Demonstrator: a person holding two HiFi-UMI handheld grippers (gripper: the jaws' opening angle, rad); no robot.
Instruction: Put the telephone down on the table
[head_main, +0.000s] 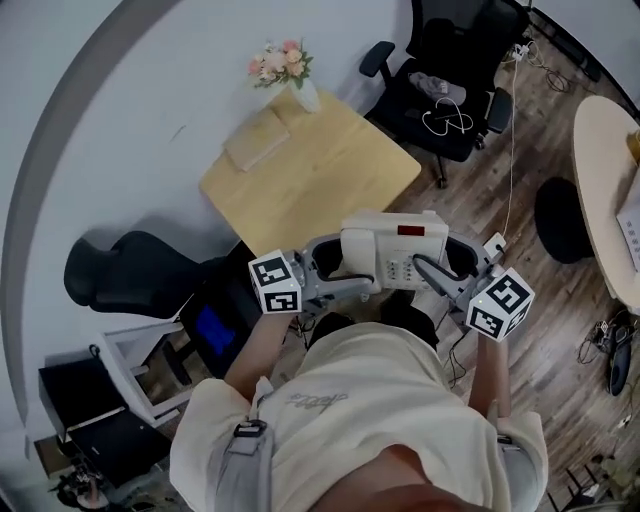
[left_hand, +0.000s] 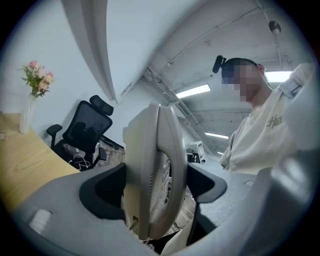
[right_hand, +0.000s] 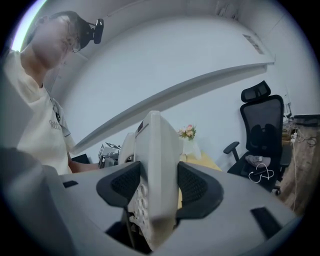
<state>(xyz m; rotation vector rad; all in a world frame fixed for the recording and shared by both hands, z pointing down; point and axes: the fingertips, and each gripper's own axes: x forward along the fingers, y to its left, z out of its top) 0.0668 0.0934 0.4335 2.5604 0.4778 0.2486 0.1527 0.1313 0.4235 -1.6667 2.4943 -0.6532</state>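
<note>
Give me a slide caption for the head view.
The telephone, held up by the left tool and right tool, near the table.

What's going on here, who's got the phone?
A person holds a cream desk telephone up between two handheld grippers. The left gripper has its jaws shut on the handset side, and the right gripper on the keypad side. The telephone is in the air in front of the person, near the edge of the wooden table, and is not yet set down. A vase of flowers stands at the table's far corner.
</note>
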